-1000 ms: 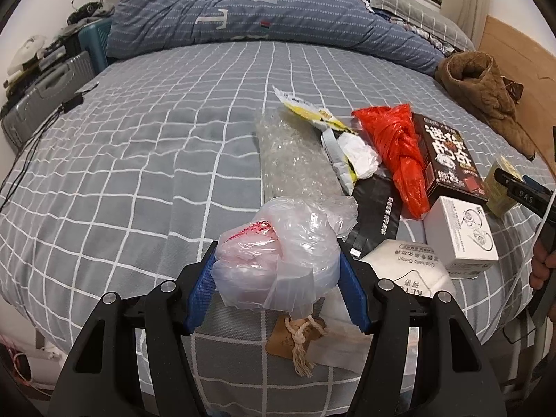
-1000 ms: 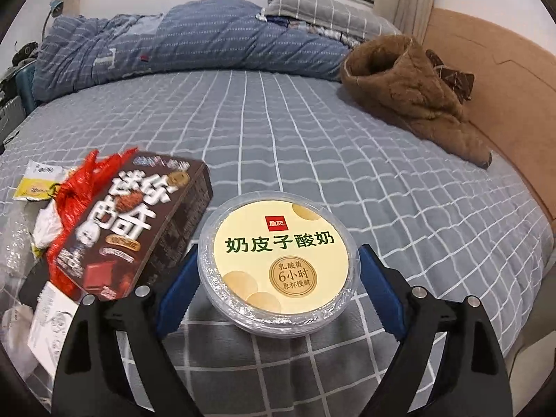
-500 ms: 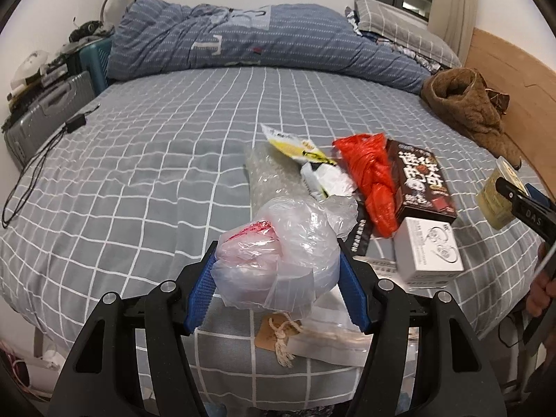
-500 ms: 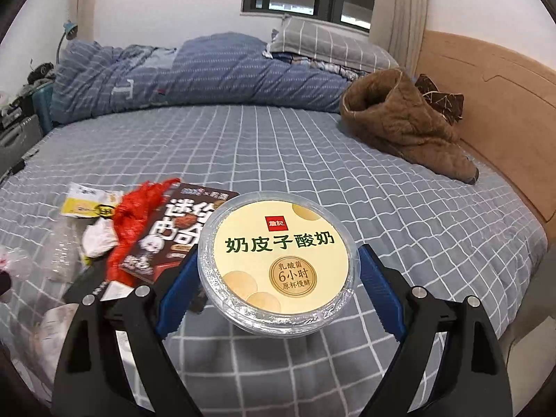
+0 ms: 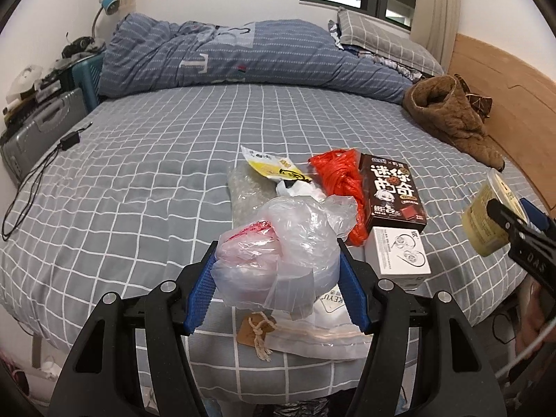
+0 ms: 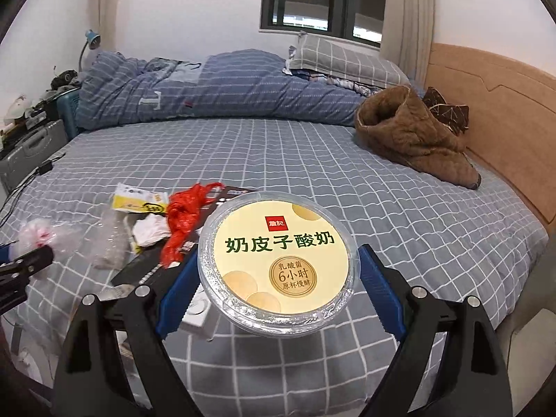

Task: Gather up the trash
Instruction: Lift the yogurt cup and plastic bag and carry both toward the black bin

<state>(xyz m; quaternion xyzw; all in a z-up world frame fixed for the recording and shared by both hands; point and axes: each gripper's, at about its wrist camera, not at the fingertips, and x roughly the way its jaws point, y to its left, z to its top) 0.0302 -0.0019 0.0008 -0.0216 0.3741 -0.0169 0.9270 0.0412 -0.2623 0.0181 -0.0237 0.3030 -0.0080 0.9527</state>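
Note:
My left gripper [image 5: 276, 286] is shut on a crumpled clear plastic bag [image 5: 281, 246] with red print, held above the near edge of the bed. My right gripper [image 6: 278, 299] is shut on a round yoghurt tub [image 6: 278, 260] with a cream lid; the same tub [image 5: 486, 219] shows at the right of the left wrist view. On the bed lie a red plastic bag [image 5: 342, 180], a dark snack box [image 5: 394, 191], a white earphone box [image 5: 399, 253], a yellow wrapper [image 5: 271, 166], bubble wrap [image 5: 245, 191] and a tagged clear pouch [image 5: 312, 337].
The grey checked bed sheet [image 5: 156, 180] stretches far back to a rolled blue duvet [image 5: 226, 55]. A brown coat [image 5: 451, 118] lies by the wooden headboard [image 5: 514, 100]. A grey suitcase [image 5: 38, 132] and a charger cable [image 5: 41, 170] are at the left edge.
Both grippers have risen and drawn back from the bed with their loads still held. The litter on the sheet looks smaller and farther; more of the room and window shows.

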